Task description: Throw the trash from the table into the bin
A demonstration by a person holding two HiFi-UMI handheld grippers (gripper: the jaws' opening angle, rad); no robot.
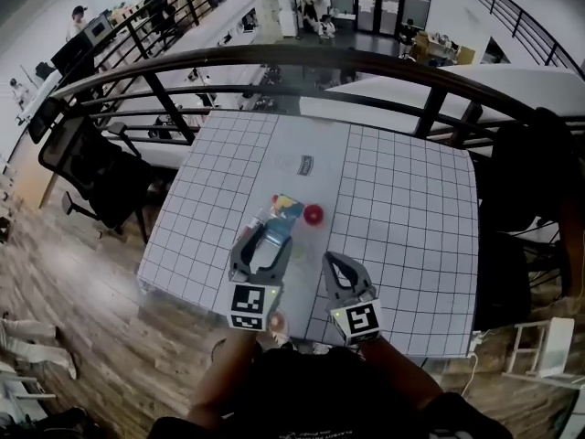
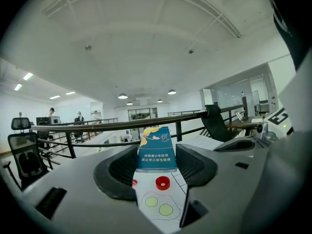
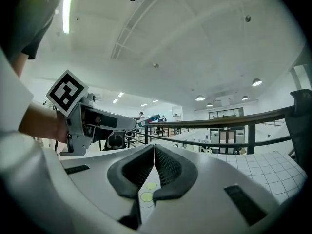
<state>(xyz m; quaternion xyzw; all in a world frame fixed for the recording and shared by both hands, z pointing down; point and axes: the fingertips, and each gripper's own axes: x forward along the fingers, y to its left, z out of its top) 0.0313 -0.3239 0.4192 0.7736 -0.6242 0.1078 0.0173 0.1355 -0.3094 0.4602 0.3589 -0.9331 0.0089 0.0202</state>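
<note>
My left gripper (image 1: pixel 268 238) is shut on a blue carton (image 1: pixel 284 210), which stands upright between its wide-set jaws, above the gridded white table (image 1: pixel 402 199). In the left gripper view the carton (image 2: pixel 156 151) fills the gap, with both pads against its sides. A red bottle cap (image 1: pixel 313 214) lies on the table just right of the carton, and it shows below the carton (image 2: pixel 162 182) in the left gripper view. A small dark wrapper (image 1: pixel 305 165) lies farther back. My right gripper (image 1: pixel 332 260) is shut and empty near the front edge. No bin is in view.
A curved black railing (image 1: pixel 274 58) runs behind the table. A black office chair (image 1: pixel 91 167) stands at the table's left on the wooden floor. The right gripper view shows the left gripper (image 3: pixel 92 123) off to its left, holding the carton.
</note>
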